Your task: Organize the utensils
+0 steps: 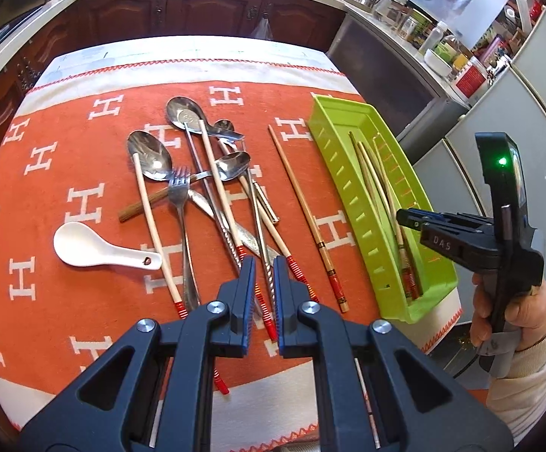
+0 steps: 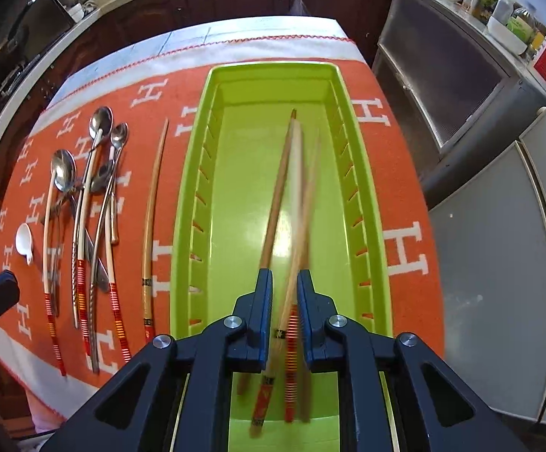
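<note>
a green plastic tray [image 2: 197, 173] with slotted side walls sat on the right part of an orange cloth [image 1: 65, 150] patterned with white letter h shapes. several wooden chopsticks [image 2: 276, 203] lay lengthwise on the tray's floor, some with red and gold banded ends; one of them was blurred. the right gripper [image 2: 285, 293] hung over the near end of the tray, its jaws parted with the chopsticks showing in the gap between them, apparently not clamped. in the left wrist view the side of that gripper carried the letters "das", and a green light glowed on it.

to the left of the tray, one bamboo chopstick [image 1: 306, 218] with a red printed end lay alone on the cloth. further left was a tangled pile of metal spoons [image 1: 150, 154], a fork [image 1: 180, 196], pale chopsticks with red striped ends [image 1: 152, 222], twisted metal chopsticks and a dark wooden handle. a white ceramic soup spoon [image 1: 95, 248] lay apart at the pile's left. the left gripper [image 1: 264, 282] hovered above the near ends of the pile, jaws open and empty.
</note>
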The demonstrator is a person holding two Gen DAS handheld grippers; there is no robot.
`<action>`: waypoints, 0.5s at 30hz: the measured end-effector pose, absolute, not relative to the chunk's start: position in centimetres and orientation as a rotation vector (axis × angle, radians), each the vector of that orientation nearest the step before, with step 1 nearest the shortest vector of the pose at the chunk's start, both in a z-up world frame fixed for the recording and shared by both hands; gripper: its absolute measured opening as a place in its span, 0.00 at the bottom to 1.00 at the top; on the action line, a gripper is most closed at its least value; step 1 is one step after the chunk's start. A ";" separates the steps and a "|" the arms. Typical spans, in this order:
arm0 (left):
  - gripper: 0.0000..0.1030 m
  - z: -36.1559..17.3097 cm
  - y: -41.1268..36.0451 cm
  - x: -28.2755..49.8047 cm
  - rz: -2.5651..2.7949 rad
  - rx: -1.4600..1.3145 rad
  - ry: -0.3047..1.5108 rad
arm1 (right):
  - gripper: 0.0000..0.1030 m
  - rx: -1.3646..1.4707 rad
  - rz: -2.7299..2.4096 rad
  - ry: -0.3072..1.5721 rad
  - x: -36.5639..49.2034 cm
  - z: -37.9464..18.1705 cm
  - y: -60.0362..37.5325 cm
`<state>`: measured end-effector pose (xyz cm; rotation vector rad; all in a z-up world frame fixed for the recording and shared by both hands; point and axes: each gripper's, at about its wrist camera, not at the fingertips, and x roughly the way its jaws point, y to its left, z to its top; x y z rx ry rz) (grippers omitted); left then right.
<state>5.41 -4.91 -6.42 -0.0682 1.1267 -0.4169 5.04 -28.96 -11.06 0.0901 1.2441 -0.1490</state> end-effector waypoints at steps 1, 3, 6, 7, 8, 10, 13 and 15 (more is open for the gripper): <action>0.05 -6.5 -4.8 5.4 -0.413 -0.074 1.128 | 0.13 0.094 -0.158 1.238 5.0 -10.8 -29.1; 0.05 -6.6 -4.5 5.4 -0.406 -0.079 1.130 | 0.13 0.114 -0.154 1.228 5.2 -10.5 -29.2; 0.05 -6.6 -3.9 5.5 -0.390 -0.079 1.125 | 0.13 0.136 -0.134 1.216 5.3 -10.0 -29.4; 0.05 -6.6 -3.7 5.5 -0.382 -0.081 1.125 | 0.13 0.139 -0.122 1.206 5.2 -9.5 -29.2; 0.05 -6.6 -3.4 5.6 -0.375 -0.085 1.125 | 0.13 0.142 -0.114 1.198 5.0 -9.2 -29.1; 0.05 -6.6 -2.9 5.7 -0.360 -0.089 1.127 | 0.13 0.156 -0.093 1.173 4.7 -8.1 -28.6; 0.05 -6.8 -2.1 5.8 -0.329 -0.090 1.131 | 0.13 0.187 -0.045 1.137 4.5 -6.8 -27.2; 0.05 -6.8 -1.5 5.8 -0.306 -0.092 1.129 | 0.13 0.201 -0.017 1.113 4.3 -5.7 -26.5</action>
